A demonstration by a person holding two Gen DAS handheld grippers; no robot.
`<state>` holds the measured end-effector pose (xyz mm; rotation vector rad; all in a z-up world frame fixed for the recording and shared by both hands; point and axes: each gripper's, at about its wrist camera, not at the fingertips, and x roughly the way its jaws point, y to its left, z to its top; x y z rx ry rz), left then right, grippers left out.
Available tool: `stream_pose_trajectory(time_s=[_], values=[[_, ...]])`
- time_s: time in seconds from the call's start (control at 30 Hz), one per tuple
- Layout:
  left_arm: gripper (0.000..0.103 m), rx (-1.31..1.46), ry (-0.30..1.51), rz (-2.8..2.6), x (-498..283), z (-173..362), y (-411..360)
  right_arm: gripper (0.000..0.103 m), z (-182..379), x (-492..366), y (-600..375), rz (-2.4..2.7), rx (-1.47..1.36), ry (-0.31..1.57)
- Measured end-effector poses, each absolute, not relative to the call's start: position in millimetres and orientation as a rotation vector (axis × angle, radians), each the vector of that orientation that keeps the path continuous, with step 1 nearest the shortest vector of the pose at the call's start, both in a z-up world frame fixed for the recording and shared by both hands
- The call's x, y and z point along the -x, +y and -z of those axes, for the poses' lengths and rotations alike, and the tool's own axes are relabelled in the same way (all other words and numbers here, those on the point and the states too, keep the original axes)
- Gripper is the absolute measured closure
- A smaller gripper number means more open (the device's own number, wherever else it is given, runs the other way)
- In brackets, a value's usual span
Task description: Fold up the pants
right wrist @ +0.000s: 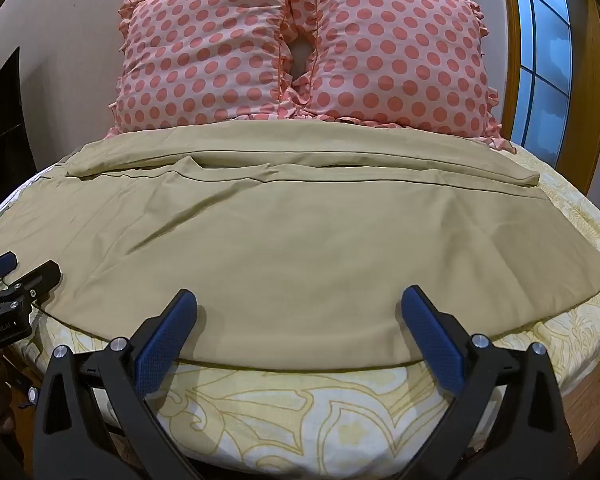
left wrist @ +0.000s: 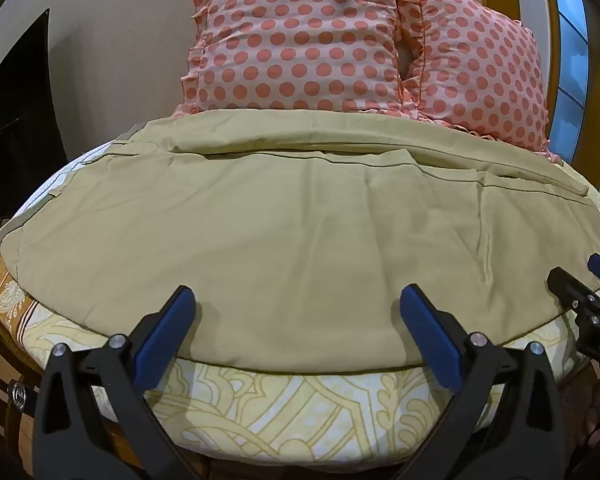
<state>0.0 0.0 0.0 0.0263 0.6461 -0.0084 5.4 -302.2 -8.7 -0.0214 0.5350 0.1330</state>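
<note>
You are hovering both the left tongs [left wrist: 296,312] and the right tongs [right wrist: 298,312] spread wide and empty over the near edge of the pants [left wrist: 292,232] lying flat across the bed [left wrist: 300,408], so be pinching that edge evenly at matching spots.

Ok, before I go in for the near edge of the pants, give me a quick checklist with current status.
1. Left gripper open: ok.
2. Right gripper open: ok.
3. Both grippers empty: ok.
4. Pants spread across the bed, near hem exposed on the yellow sheet: ok.
5. Pants smooth: not ok, shallow wrinkles.
6. Pillows off the pants: cannot tell, they meet the far edge.
</note>
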Motion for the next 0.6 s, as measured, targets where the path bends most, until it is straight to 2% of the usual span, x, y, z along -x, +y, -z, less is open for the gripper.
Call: stream_pose_trajectory(time_s=[0.6], values=[[0.002,-0.027,0.646,0.008,0.0,0.0,0.0,0.001,12.0,-3.7,-303.2,-0.133,0.022,0.535]])
